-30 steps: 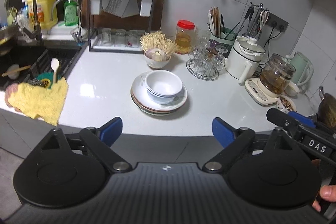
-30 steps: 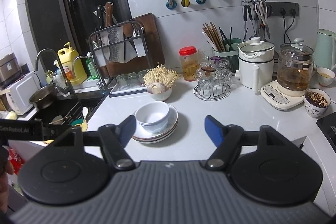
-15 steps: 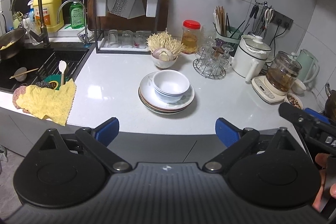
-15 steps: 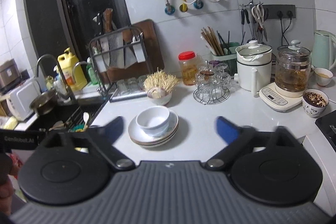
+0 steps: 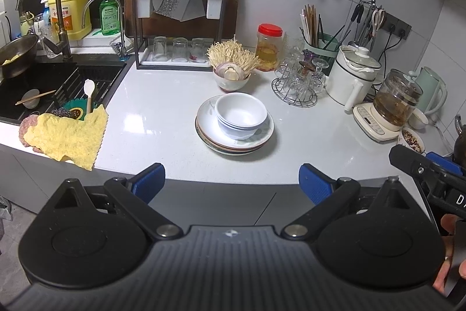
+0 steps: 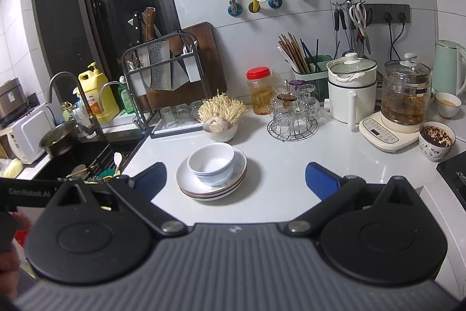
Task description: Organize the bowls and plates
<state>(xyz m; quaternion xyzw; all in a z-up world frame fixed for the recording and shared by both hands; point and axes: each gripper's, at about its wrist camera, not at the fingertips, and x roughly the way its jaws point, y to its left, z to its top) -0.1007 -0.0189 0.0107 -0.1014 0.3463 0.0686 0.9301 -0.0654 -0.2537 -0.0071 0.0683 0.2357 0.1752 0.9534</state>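
1. Since a second ago, both cameras have drawn slightly closer and higher; the stacked crockery has not shifted on the bench (image 5: 163, 118).
2. White bowls (image 5: 241, 115), nested, sit on a stack of plates (image 5: 233, 142) at mid-bench, toward 12 o'clock from both grippers.
3. Left gripper (image 5: 231, 179) hangs at the bench's near edge, jaws spread wide and holding nothing; right gripper (image 6: 236, 177) likewise, released and empty.
4. Neatly stacked like this, the pile suits either a finished tidy-up or one waiting to be carried off, so no move is certain.
5. If the pile is lifted, gripping the plates' rims from both sides should keep the bowls level; glazed crockery probably slips.
6. Behind the pile at 12 o'clock stands a bowl of enoki mushrooms (image 5: 231, 69), very near.
7. At 1 o'clock, a wire rack of glasses (image 5: 300, 83); at 10 o'clock, the sink (image 5: 43, 89) and a yellow cloth (image 5: 67, 139).
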